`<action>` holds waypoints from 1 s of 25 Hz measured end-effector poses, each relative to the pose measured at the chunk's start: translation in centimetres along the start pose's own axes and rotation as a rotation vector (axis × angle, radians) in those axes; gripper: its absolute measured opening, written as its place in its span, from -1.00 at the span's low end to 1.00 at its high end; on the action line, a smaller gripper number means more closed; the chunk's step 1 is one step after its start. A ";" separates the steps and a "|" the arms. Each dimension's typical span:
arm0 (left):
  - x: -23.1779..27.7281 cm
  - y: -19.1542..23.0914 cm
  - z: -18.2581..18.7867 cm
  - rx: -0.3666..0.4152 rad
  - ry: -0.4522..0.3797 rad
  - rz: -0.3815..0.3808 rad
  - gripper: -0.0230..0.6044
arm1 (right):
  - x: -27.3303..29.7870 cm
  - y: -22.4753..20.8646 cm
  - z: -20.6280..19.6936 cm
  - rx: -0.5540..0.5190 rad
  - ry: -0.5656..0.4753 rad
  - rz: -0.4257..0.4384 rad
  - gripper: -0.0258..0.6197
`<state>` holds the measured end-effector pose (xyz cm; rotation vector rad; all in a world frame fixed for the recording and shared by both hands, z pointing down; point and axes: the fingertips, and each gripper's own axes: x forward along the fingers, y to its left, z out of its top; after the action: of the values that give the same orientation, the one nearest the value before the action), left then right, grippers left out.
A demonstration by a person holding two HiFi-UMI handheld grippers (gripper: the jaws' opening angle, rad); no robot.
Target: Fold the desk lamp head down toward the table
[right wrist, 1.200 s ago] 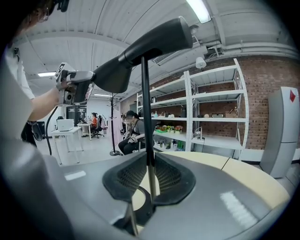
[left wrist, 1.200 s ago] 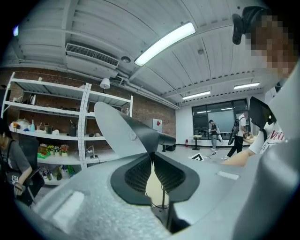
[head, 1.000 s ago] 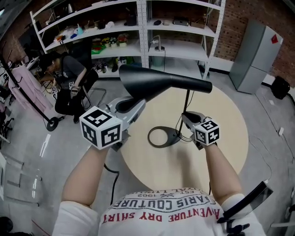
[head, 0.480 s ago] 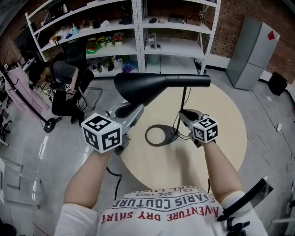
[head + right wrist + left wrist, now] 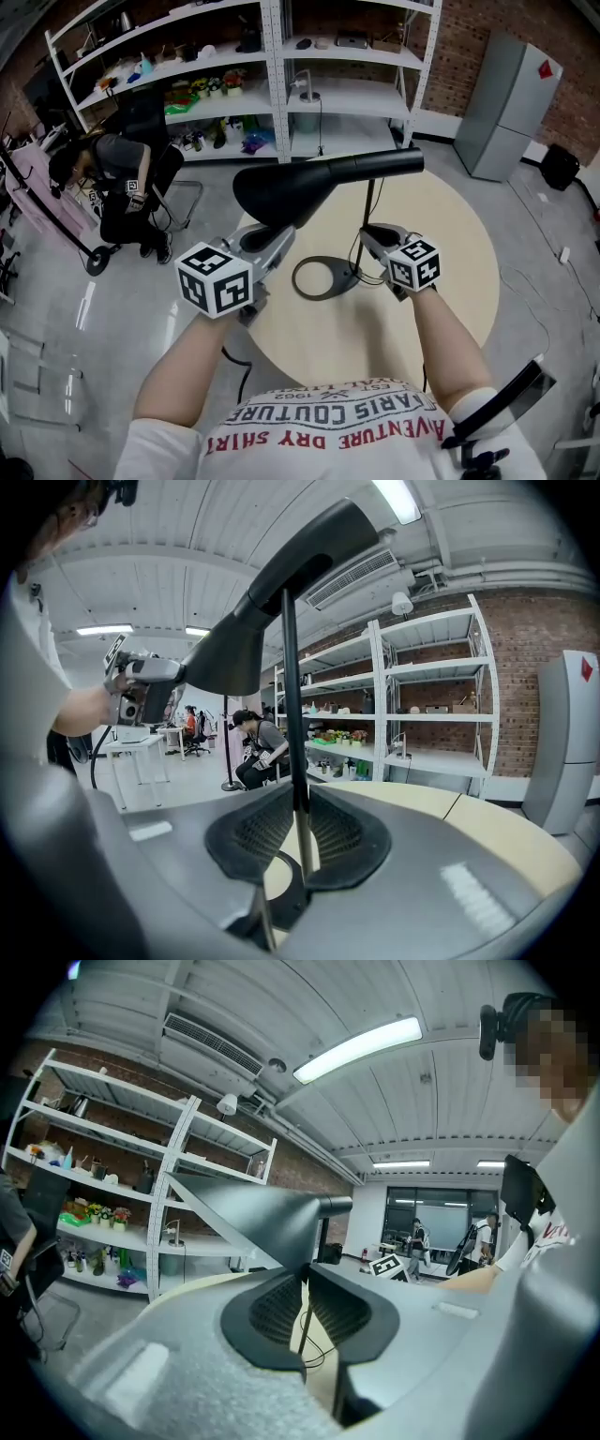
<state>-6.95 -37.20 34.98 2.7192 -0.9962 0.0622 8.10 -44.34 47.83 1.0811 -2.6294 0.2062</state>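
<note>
The black desk lamp stands on the round table, its ring base (image 5: 317, 278) near the table's middle. The cone-shaped lamp head (image 5: 309, 183) lies about level above it, wide end to the left. My left gripper (image 5: 275, 232) is shut on the lower rim of the wide end; in the left gripper view the lamp head (image 5: 253, 1213) runs down into the jaws of the left gripper (image 5: 302, 1286). My right gripper (image 5: 369, 233) is shut on the thin upright pole (image 5: 372, 202). In the right gripper view the pole (image 5: 292, 714) passes between the jaws of the right gripper (image 5: 300, 841), under the lamp head (image 5: 272, 602).
The round beige table (image 5: 450, 272) stands on a grey floor. White shelves (image 5: 281, 75) with small items line the back. A person (image 5: 122, 178) crouches at the left by a chair. A grey cabinet (image 5: 506, 103) stands at the right. The lamp's cable (image 5: 373, 277) lies beside the base.
My left gripper has sunk with the wide end of the lamp head, which now sits lower. The right gripper and the pole have stayed put.
</note>
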 end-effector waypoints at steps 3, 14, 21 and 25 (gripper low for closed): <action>0.2 0.0 -0.4 -0.018 -0.008 -0.004 -0.82 | 0.0 0.0 0.0 -0.002 -0.002 0.001 -0.75; 1.4 -0.3 -2.4 -0.088 -0.029 -0.026 -0.82 | 0.1 -0.3 -0.4 0.008 -0.009 0.002 -0.75; 2.3 -0.8 -3.9 -0.151 -0.055 -0.042 -0.82 | -0.1 -0.1 -0.7 0.021 -0.014 0.001 -0.75; 2.7 -1.0 -4.5 -0.168 -0.071 -0.043 -0.81 | -0.1 -0.1 -0.9 0.032 -0.021 0.002 -0.75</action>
<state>-4.07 -37.03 39.48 2.6029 -0.9174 -0.1209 8.40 -44.13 48.62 1.0963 -2.6546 0.2403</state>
